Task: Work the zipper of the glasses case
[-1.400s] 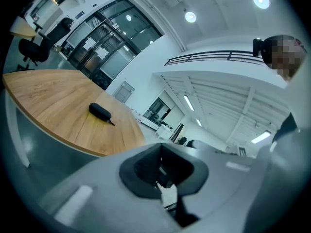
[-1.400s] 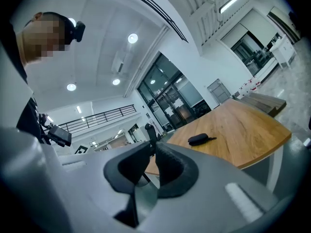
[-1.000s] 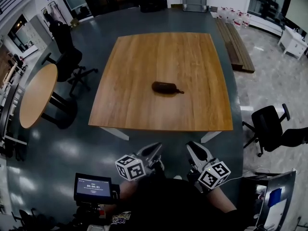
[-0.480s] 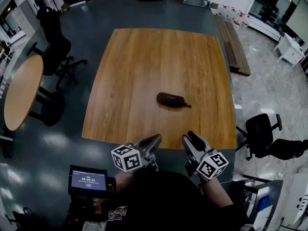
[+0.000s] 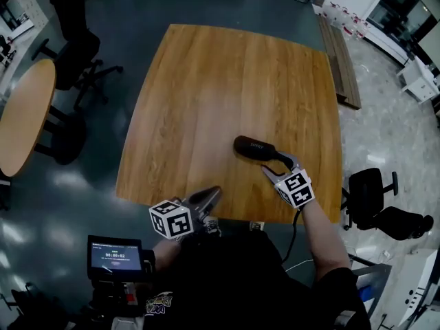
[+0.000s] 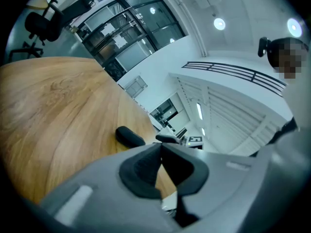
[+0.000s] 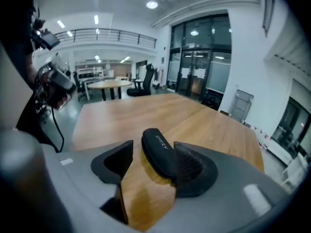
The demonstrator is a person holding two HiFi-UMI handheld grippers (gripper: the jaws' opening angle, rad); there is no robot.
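A black oblong glasses case (image 5: 256,148) lies on the square wooden table (image 5: 206,81), toward its near right part. My right gripper (image 5: 282,168) has reached the case's right end. In the right gripper view the case (image 7: 158,152) runs between the pads, close against the right pad (image 7: 192,166) with a gap on the left. These jaws have just been opening, and the right gripper (image 7: 153,149) is open. My left gripper (image 5: 213,192) hangs shut over the table's near edge with nothing in it. In the left gripper view its pads meet (image 6: 161,147) and the case (image 6: 129,136) lies beyond them.
A round wooden table (image 5: 24,115) and a black office chair (image 5: 75,53) stand on the left. Another black chair (image 5: 371,191) stands on the right, a wooden bench (image 5: 340,53) beyond it. A small screen device (image 5: 113,256) sits by the person's body.
My right gripper has gone from near the body out over the table to the case's right end, and its jaws have spread. The left gripper has come up to the table's near edge.
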